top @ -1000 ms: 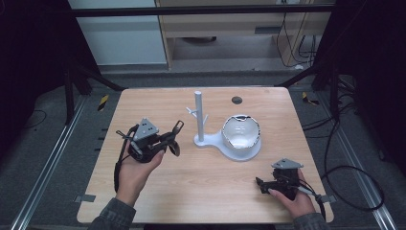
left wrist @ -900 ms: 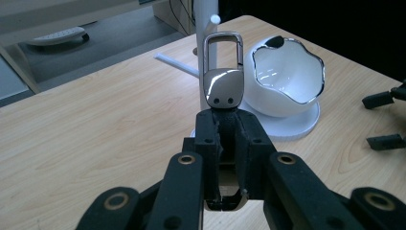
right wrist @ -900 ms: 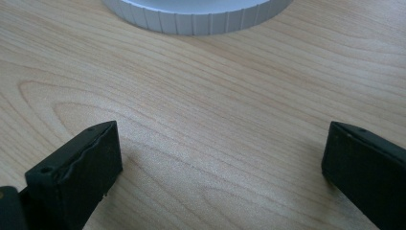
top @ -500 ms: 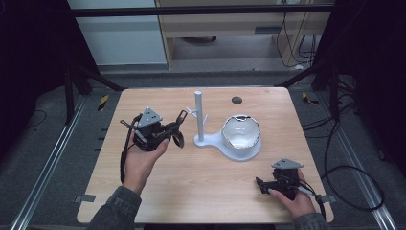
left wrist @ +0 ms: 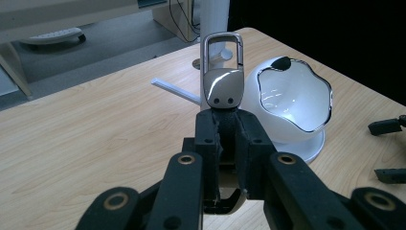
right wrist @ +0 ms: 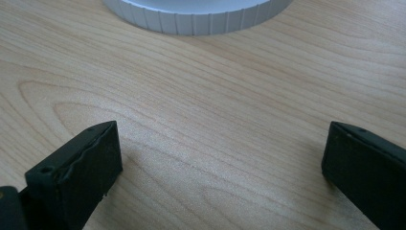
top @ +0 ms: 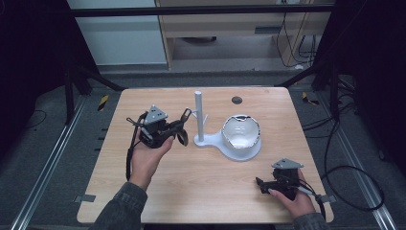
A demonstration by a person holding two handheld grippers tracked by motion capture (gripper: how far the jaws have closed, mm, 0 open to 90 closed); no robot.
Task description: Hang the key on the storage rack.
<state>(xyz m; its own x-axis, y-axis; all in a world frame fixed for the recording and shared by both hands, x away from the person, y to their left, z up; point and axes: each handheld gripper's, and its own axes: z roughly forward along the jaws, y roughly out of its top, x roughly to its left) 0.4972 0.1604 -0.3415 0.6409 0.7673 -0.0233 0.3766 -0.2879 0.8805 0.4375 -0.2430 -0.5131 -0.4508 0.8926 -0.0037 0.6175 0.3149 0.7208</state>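
Note:
My left gripper (top: 178, 126) is held above the table's left half, shut on a silver keyring clip (left wrist: 222, 72) that sticks up from its jaws. The clip's loop (top: 186, 114) is just left of a white post (top: 198, 115) with short pegs (left wrist: 174, 90). The post rises from a white stand whose base carries a glossy white bowl (top: 242, 131). My right gripper (top: 262, 184) rests low on the table at the front right, open, with bare wood between its jaws (right wrist: 220, 158). The ribbed rim of the stand's base (right wrist: 196, 19) lies just ahead of it.
A small dark round spot (top: 236, 100) sits on the wooden table (top: 206, 191) behind the bowl. Dark floor, metal rails and cables surround the table. A pale cabinet (top: 119, 33) stands beyond the far edge.
My left gripper has carried the clip away from the person and to the right, closer to the white post. The right gripper has stayed in place.

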